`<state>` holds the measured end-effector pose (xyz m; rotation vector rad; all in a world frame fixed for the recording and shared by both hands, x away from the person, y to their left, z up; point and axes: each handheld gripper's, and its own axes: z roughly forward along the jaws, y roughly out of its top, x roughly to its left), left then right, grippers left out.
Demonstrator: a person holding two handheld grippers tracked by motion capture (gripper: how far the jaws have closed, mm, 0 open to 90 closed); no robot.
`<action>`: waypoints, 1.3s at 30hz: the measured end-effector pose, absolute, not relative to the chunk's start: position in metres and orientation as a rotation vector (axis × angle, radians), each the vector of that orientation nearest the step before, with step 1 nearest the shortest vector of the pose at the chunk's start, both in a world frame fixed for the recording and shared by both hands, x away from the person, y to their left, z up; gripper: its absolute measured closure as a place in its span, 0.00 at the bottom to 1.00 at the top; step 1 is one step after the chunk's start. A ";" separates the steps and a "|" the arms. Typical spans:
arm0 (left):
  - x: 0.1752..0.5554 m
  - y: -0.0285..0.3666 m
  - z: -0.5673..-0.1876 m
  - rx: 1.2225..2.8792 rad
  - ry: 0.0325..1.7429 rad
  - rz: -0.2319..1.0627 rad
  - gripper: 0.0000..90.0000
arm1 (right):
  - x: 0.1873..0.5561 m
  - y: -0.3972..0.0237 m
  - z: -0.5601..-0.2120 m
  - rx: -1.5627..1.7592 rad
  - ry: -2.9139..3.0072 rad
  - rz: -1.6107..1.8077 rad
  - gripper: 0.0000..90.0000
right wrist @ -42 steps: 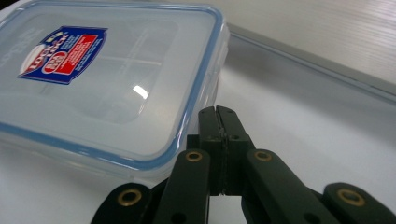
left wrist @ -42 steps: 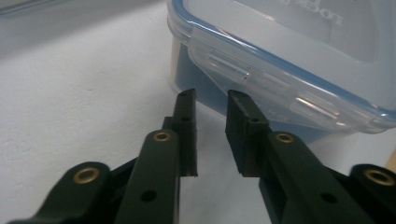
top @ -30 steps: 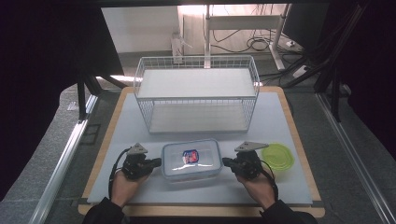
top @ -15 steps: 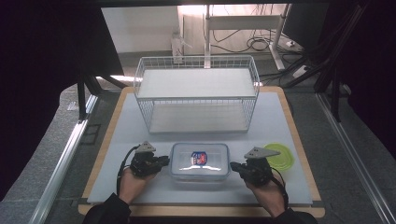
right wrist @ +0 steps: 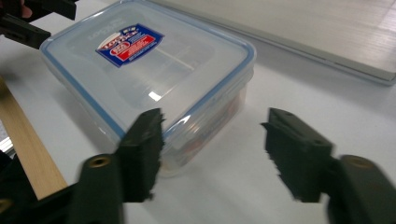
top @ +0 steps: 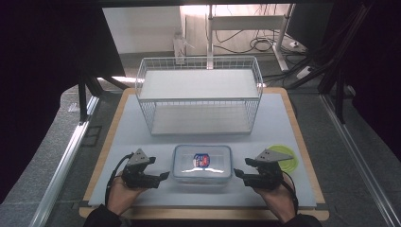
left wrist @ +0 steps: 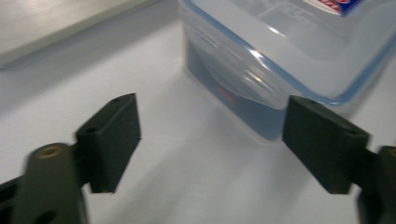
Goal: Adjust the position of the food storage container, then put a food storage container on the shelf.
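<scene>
The box has a clear lid bearing a blue and red sticker with white lettering, too small and blurred to read in the right gripper view. In the high view the same sticker shows as a blue, red and white patch with no legible words. Faint raised lettering runs along the lid's edge near the sticker, also unreadable. A small red mark on the box's side wall in the left gripper view cannot be read either.
</scene>
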<state>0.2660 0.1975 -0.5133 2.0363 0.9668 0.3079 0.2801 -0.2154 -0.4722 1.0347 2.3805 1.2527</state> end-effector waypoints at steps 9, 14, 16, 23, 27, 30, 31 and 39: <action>0.267 0.200 -0.520 2.025 0.930 0.337 0.01 | 0.280 -0.219 -0.475 1.018 2.372 1.305 0.19; 0.269 0.204 -0.517 1.971 0.941 0.294 0.00 | 0.283 -0.216 -0.479 1.010 2.404 1.290 0.10; 0.268 0.203 -0.513 1.961 0.935 0.280 0.01 | 0.283 -0.215 -0.480 0.994 2.410 1.293 0.08; 0.272 0.194 -0.502 1.983 0.894 0.239 0.02 | 0.288 -0.208 -0.478 0.985 2.423 1.308 0.07; 0.278 0.187 -0.498 1.974 0.876 0.163 0.03 | 0.292 -0.201 -0.481 1.016 2.447 1.288 0.03; 0.286 0.181 -0.499 1.988 0.889 0.117 0.03 | 0.298 -0.197 -0.481 1.050 2.474 1.306 0.03; 0.290 0.180 -0.499 1.992 0.886 0.108 0.03 | 0.298 -0.197 -0.481 1.050 2.474 1.306 0.03; 0.312 0.170 -0.512 1.995 0.916 0.010 0.03 | 0.312 -0.190 -0.487 1.125 2.565 1.310 0.05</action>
